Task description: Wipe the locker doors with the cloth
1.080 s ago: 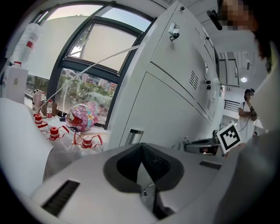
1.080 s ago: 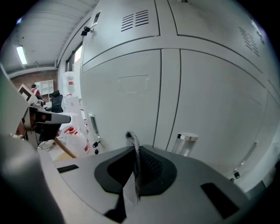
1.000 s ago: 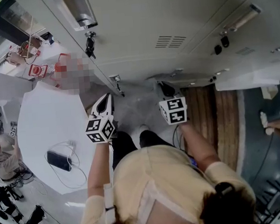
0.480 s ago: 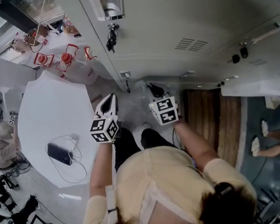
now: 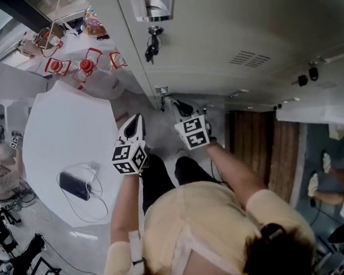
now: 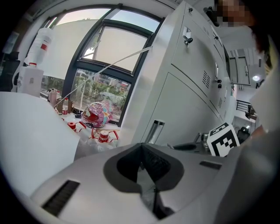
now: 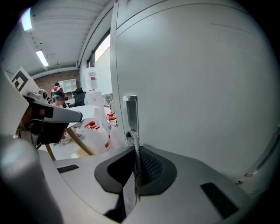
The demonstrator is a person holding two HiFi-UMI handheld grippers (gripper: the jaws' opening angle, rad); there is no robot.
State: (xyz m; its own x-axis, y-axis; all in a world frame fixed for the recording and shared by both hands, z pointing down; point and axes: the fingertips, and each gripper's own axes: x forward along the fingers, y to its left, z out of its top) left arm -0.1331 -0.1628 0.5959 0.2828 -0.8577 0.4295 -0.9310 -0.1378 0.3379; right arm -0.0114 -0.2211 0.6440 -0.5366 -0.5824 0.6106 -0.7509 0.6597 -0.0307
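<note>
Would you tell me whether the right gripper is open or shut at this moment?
Shut: the right gripper pinches the grey mesh cloth between its jaws.

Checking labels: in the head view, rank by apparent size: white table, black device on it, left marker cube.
1. White table.
2-3. Black device and left marker cube look alike; the cube is nearer the camera, so unranked.

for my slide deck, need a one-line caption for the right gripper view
Right gripper shut on a grey mesh cloth, held close to a white locker door by its handle.
</note>
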